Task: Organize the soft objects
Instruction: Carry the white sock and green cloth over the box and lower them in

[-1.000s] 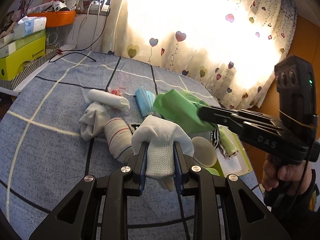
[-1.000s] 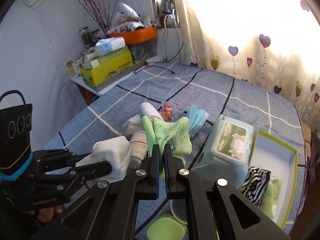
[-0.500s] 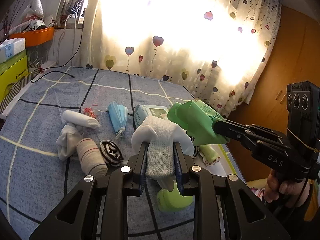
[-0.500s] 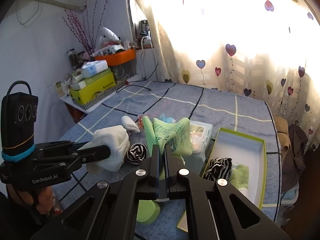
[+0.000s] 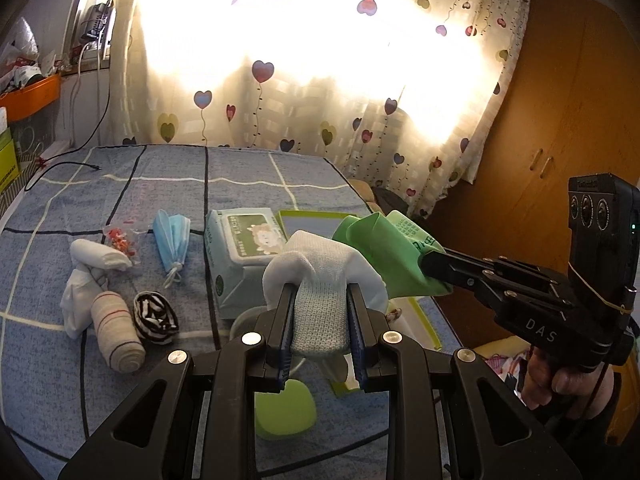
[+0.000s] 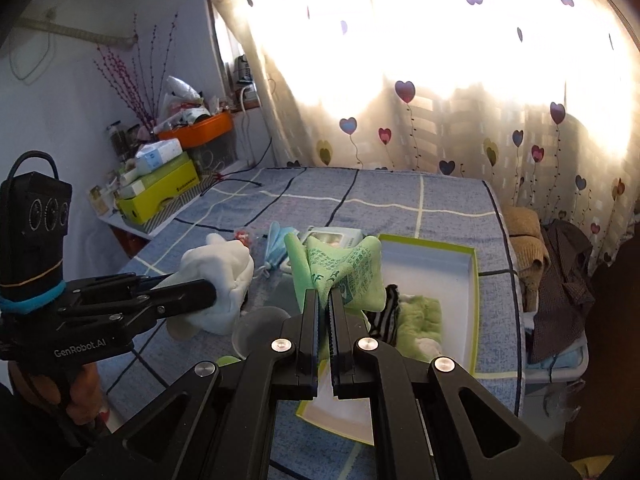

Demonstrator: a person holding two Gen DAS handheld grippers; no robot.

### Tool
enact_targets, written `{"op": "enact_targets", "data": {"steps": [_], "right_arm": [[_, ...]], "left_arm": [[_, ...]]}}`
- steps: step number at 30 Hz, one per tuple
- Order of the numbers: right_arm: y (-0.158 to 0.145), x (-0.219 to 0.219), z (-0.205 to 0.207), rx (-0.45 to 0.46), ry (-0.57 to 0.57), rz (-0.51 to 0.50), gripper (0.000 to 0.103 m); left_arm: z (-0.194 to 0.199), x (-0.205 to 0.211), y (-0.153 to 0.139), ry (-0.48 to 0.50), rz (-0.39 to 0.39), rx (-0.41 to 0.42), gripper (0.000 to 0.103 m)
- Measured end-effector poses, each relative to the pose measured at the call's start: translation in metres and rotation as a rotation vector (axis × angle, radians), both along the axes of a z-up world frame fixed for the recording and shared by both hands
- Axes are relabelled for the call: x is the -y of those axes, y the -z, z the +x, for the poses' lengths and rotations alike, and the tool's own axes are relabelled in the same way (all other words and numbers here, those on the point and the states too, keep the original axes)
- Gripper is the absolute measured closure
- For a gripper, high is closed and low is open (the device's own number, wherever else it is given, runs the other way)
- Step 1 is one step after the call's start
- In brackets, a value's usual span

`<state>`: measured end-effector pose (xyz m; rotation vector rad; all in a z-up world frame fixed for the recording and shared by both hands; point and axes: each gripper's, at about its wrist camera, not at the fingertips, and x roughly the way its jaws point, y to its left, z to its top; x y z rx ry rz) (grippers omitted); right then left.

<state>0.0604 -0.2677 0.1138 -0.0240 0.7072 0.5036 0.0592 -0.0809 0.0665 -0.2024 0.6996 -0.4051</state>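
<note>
Holding one soft item apiece, both tools are raised above the blue checked bedspread (image 5: 248, 176). The left tool (image 5: 319, 322) has its jaws closed on a white and grey knitted sock (image 5: 320, 280), lower centre of the left view. The right tool (image 6: 323, 308) has its jaws nearly together, pinching a green printed cloth (image 6: 340, 268), centre of the right view.

Progress, as judged from these views:
- Done: the white shallow box with green rim (image 6: 472, 280), right of centre, already contains a black-and-white striped roll (image 6: 390, 312) and a pale green fluffy item (image 6: 424, 316).
- Left: a white sock bundle (image 5: 100, 256), a beige rolled sock with red stripes (image 5: 116, 332), a second striped rolled sock (image 5: 154, 318) and a blue face mask (image 5: 172, 240) lie loose at centre left of the left view, beside a green-labelled wet wipes pack (image 5: 240, 256). Both held items are not yet deposited.
- Assessment: roughly a third complete.

Change against the earlier frames: both grips are unchanged. The views have swung toward the box; the wipes pack and box rim, hidden behind the sock a second ago, now show in the left view, and the loose socks sit farther to the lower left.
</note>
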Motion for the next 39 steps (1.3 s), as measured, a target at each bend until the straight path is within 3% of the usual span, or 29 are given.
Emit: {"op": "enact_targets", "data": {"steps": [8, 25, 39], "right_arm": [[0.011, 0.037, -0.002, -0.029, 0.066, 0.015, 0.099], [0.064, 0.066, -0.003, -0.165, 0.141, -0.008, 0.098], [0.099, 0.060, 0.012, -0.260, 0.117, -0.027, 0.098]], "left_arm": [[0.007, 0.039, 0.006, 0.078, 0.018, -0.022, 0.078], [0.028, 0.088, 0.058, 0.183, 0.065, -0.156, 0.078], [0.053, 0.104, 0.086, 0.163, 0.154, -0.226, 0.078]]}}
